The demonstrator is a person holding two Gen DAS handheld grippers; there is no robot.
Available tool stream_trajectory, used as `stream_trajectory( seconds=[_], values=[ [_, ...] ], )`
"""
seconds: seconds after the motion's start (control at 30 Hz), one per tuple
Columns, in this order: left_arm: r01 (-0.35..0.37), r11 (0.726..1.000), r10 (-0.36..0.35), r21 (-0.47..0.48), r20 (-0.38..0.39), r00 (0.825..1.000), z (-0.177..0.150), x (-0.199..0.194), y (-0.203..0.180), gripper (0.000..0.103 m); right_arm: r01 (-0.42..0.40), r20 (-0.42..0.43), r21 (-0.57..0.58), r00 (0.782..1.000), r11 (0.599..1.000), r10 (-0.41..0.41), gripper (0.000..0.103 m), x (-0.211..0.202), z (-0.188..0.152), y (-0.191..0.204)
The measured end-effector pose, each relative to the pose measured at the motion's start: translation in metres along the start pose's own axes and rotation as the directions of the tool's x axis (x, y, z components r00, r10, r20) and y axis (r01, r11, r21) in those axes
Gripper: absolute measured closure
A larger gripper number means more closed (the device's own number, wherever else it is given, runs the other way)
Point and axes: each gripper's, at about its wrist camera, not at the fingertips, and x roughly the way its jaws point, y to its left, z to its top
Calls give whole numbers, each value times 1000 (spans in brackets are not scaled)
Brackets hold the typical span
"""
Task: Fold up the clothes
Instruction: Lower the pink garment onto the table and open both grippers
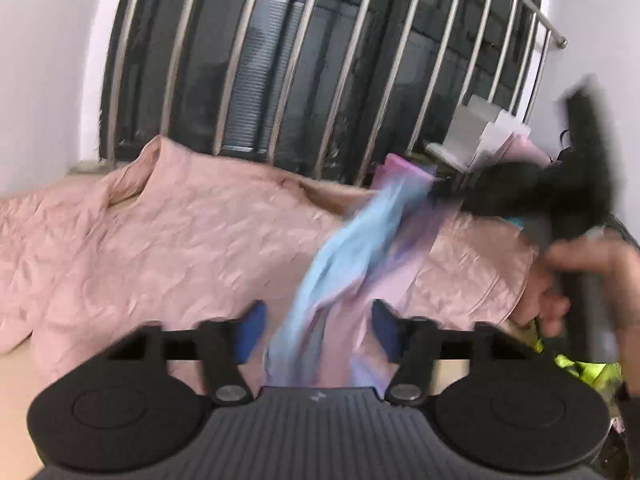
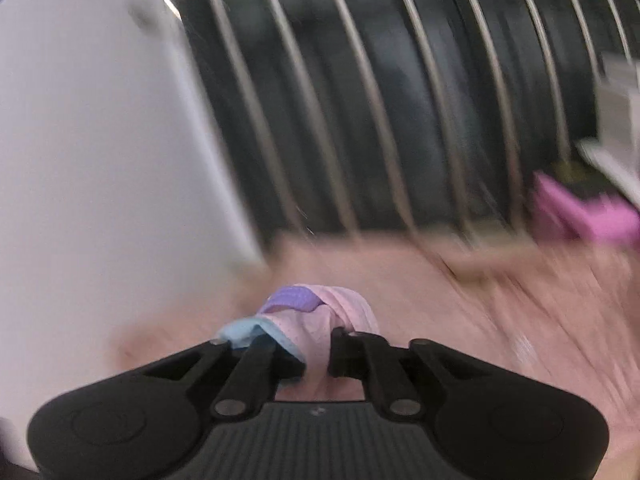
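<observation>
A light garment point(image 1: 352, 248) in blue, pink and purple hangs stretched in a strip over the bed. Its lower end runs between the blue pads point(image 1: 250, 330) of my left gripper point(image 1: 318, 328), whose jaws stand apart around the cloth without clearly pressing it. The upper end leads to my right gripper point(image 1: 440, 194), a blurred black shape at the right with a hand point(image 1: 560, 280) below it. In the right wrist view the right gripper point(image 2: 316, 354) is shut on a bunched fold of the garment point(image 2: 320, 312), pink with a purple patch and a blue edge.
A pink quilt point(image 1: 160, 232) covers the bed under both grippers. Behind it is a dark window with metal bars point(image 1: 304, 60), with white wall point(image 2: 80, 140) at the left. Papers or boxes point(image 1: 480, 136) lie at the right by the window, a magenta item point(image 2: 580, 212) near them, yellow-green cloth point(image 1: 580, 368) at lower right.
</observation>
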Motion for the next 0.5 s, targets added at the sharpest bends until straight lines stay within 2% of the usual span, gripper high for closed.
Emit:
stream_trajectory(
  seconds=[0.03,0.07,0.1,0.17,0.23,0.27,0.33,0.37,0.4,0.43,0.5],
  values=[
    [9,1000,-9,-5,0,1000,-6,-4,7,38,61,-67,5,996,998,-60,76,18,-12,-11],
    [0,1000,-1,-15,-3,1000,-11,-7,13,35,94,-108,11,990,996,-92,74,27,-24,-20],
    [-8,1000,8,-24,-7,1000,-16,-11,18,31,101,-114,9,989,995,-99,74,29,-36,-27],
    [-24,999,23,-44,-16,1000,-25,-17,28,30,111,-91,-13,990,994,-112,48,23,-57,-35],
    [-22,998,19,-64,-42,999,-34,-18,34,30,158,-85,-47,983,986,-161,38,15,-72,-35],
    [-11,998,8,-65,-55,998,-39,-18,35,30,182,-82,-65,979,981,-187,38,12,-79,-35],
    [20,999,-24,-49,-80,997,-48,-10,36,30,163,-86,-33,982,986,-165,38,-3,-95,-36],
    [19,999,-22,-37,-88,996,-52,-6,33,30,131,-84,7,988,991,-130,37,-11,-102,-38],
    [4,1000,-6,-22,-96,995,-54,0,29,31,63,-76,43,995,997,-59,37,-21,-110,-38],
    [-23,1000,22,-13,-102,995,-55,6,26,34,8,-64,78,998,997,-3,37,-30,-118,-39],
    [-61,998,58,-22,-116,992,-55,19,28,46,-28,-43,110,999,994,32,33,-43,-132,-37]
  ],
)
